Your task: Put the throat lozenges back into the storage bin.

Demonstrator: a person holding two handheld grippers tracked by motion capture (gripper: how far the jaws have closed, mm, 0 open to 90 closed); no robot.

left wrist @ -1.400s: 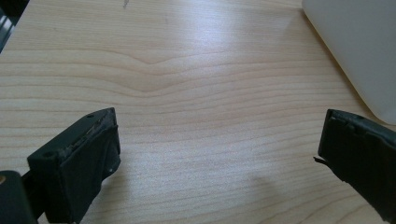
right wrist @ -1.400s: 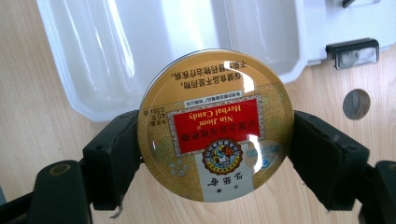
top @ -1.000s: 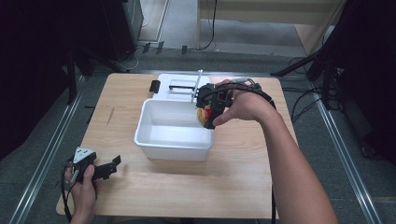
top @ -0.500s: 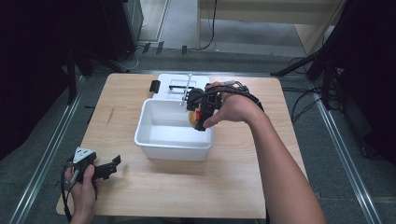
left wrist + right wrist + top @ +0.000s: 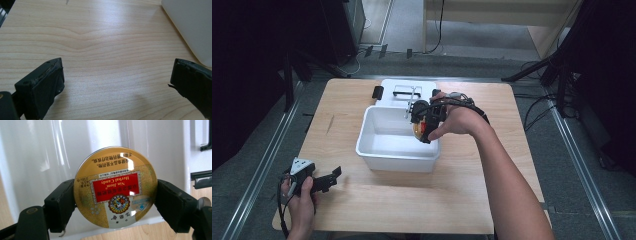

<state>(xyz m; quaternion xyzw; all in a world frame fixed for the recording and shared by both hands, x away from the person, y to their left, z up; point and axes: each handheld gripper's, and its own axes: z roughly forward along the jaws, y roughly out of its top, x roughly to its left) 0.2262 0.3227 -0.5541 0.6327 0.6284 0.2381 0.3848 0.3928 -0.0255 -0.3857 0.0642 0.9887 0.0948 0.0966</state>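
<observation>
— Where the wooden table (image 5: 472, 200) fills the high view, what takes up the most room on it?

— A white plastic bin (image 5: 397, 150), set near the middle. Just behind it, touching or nearly so, lies a flat white lid (image 5: 399, 86) with black latch clips on it (one clip sits at the lid's left edge).

— And the hands?

— A person's right forearm reaches in from the lower right, and the right gripper (image 5: 424, 125) hangs over the bin's right rear corner, pointing down into it. The left gripper (image 5: 332, 176) rests low at the table's front left corner, well apart from the bin.

— What is the right one carrying?

— A round gold candy tin (image 5: 115, 187) with a red label. In the right gripper view the two black jaws press against its left and right edges, so it is clamped across its width, face toward the camera, with the bin's white inside behind it. Whether the tin touches the bin's floor is hard to say; it looks to be held clear of it.

— And the left one's state?

— Its jaws stand wide apart in the left gripper view, bare wood between them and a corner of the bin at the upper right
</observation>
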